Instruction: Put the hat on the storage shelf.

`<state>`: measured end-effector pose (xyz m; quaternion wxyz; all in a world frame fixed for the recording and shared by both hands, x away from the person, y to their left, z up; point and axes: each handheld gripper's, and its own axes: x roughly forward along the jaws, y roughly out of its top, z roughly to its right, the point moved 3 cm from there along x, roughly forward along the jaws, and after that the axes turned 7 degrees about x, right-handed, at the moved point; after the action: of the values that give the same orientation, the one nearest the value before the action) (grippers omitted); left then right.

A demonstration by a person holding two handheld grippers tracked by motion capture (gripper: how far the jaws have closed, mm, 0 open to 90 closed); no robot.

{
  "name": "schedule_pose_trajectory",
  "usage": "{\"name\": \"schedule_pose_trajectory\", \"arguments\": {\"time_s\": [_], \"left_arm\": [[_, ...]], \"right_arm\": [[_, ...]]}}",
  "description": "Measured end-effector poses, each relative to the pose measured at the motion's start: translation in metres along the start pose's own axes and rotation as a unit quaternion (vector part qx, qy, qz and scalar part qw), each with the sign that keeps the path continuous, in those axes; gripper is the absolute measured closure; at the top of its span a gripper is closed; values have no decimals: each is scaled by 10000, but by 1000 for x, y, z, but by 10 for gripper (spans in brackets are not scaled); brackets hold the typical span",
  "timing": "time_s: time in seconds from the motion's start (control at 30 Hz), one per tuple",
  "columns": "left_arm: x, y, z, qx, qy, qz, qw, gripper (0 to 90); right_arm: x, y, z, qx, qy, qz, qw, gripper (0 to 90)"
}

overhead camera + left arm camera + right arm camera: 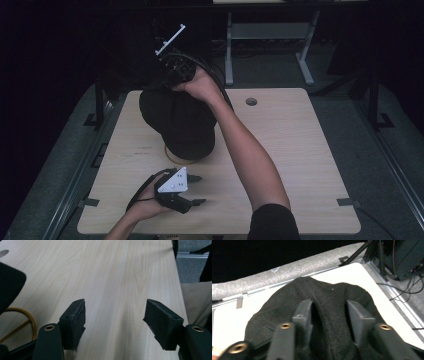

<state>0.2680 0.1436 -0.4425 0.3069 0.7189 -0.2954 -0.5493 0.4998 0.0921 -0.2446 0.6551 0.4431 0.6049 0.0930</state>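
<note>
A black knitted hat (177,122) is seen draped over a stand on the far left part of the light wooden desk (290,150), with a yellowish ring (172,157) of the stand's base showing at its near edge. The right tool (175,70) is held over the far edge of the hat by the right hand (200,84), whose forearm reaches across the desk from the near side. In the right gripper view, the right tool (329,312) is seen with its jaws partly apart and set down onto the dark fabric (324,297), a fold of which lies between them; whether the pads press on that fold cannot be told.

The left tool (196,190) is held by the left hand (147,205) low over the near part of the desk, just in front of the hat and apart from it. In the left gripper view, the left tool (115,317) is seen wide open with bare desk (112,277) between the jaws; the hat's edge (10,285) and the ring (27,317) are seen off to the left.
</note>
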Motion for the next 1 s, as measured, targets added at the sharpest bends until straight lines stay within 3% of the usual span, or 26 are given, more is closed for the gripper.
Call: {"name": "schedule_pose_trajectory", "arguments": {"time_s": [0.07, 0.33, 0.63, 0.83, 1.0], "left_arm": [[0, -1, 0, 14, -12, -54, 10000, 326], [-1, -2, 0, -35, -33, -44, 10000, 314], [0, -3, 1, -41, -65, -44, 10000, 314], [0, -3, 1, -83, -14, 15, 10000, 314], [-1, -6, -2, -107, 16, -71, 9999, 305]], "right_arm": [[1, -1, 1, 124, 112, -51, 9998, 495], [-7, -3, -4, -44, 88, 120, 9999, 385], [-17, -7, -3, -102, 20, 280, 9996, 374], [-19, -11, -4, -122, 80, 331, 9993, 355], [-27, -15, -5, -18, 178, 431, 9989, 340]]}}
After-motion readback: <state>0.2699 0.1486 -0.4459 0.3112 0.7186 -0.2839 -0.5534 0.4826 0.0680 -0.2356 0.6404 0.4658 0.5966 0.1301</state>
